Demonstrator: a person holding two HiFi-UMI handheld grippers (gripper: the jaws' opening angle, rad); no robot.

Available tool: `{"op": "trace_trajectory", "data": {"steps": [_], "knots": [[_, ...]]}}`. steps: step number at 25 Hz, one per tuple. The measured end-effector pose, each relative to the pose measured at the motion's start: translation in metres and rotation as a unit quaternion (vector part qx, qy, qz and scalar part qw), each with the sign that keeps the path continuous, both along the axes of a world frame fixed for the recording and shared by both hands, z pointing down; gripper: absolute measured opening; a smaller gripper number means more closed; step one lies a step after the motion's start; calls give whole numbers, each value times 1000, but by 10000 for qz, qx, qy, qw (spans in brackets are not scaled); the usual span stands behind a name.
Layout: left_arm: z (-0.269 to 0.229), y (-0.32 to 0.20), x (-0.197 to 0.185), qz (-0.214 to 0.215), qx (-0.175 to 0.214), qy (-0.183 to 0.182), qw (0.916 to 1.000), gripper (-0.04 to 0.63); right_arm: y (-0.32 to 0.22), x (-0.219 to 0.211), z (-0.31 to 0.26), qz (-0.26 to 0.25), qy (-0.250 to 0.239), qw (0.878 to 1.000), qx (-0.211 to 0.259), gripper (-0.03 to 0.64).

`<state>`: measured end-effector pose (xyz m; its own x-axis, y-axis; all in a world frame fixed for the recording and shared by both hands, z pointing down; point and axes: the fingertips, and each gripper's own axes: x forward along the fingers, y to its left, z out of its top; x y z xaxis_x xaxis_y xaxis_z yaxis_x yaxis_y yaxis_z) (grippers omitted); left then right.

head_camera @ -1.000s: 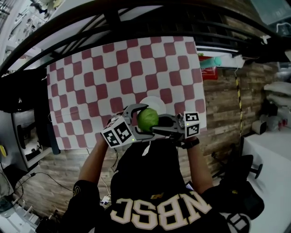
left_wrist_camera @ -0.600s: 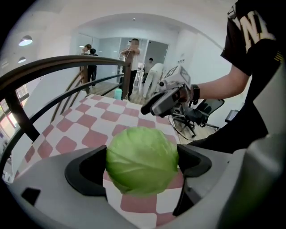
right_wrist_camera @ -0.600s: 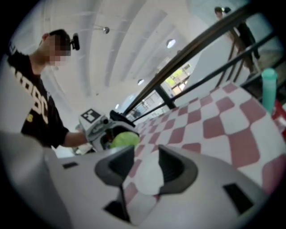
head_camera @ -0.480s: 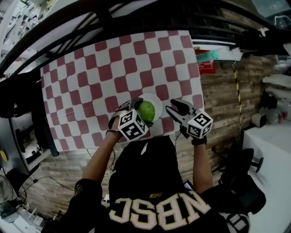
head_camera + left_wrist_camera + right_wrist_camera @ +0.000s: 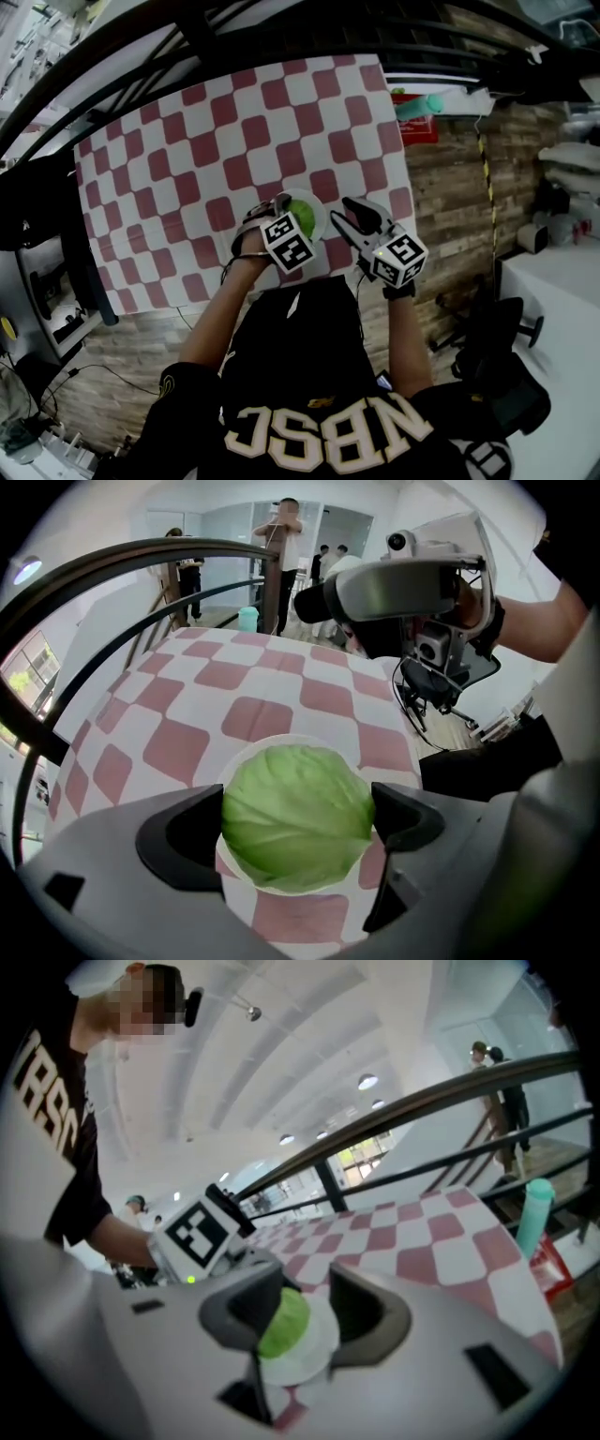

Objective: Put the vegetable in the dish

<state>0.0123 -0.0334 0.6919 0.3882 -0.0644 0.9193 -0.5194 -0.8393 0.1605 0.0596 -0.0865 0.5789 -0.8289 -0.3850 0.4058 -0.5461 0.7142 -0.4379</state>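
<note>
Round green cabbage (image 5: 302,211) is inside the rim of the white round dish (image 5: 323,217) and is the only thing in it. Can't tell if it's resting on the dish or just above it. Left gripper (image 5: 298,810) is clamped on the cabbage, one pad against each side, directly over the dish. Right gripper (image 5: 304,1309) is just right of the dish, jaws spread wide with nothing between them; cabbage and dish only show through the gap, further off. Dish sits on a red-and-white checked cloth (image 5: 187,159), near the cloth edge closest to the person. Teal cylinder (image 5: 532,1215) is well apart from the dish, beyond the cloth's side edge.
</note>
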Motion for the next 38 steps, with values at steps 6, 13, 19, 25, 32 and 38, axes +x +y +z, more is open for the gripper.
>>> {"op": "trace_trajectory", "data": {"steps": [6, 13, 19, 25, 32, 38], "knots": [[17, 5, 4, 197, -153, -322, 9992, 509, -4, 9, -7, 174, -243, 9995, -69, 163], [17, -5, 8, 57, 71, -226, 9997, 511, -4, 27, -8, 436, -250, 9986, -171, 163], [-25, -16, 4, -310, 615, 196, 9974, 511, -3, 31, -27, 660, -156, 9977, 69, 163], [-94, -40, -30, -1680, 1187, 984, 9737, 498, -16, 17, -73, 999, -238, 9924, 676, 160], [-203, -71, -86, -2924, 2704, 1474, 9053, 296, -32, -6, -115, 1390, 399, 9840, 1042, 52], [-274, -77, -110, -3661, 3538, 2028, 8365, 117, -36, -36, -163, 1573, 721, 9737, 1482, 15]]}}
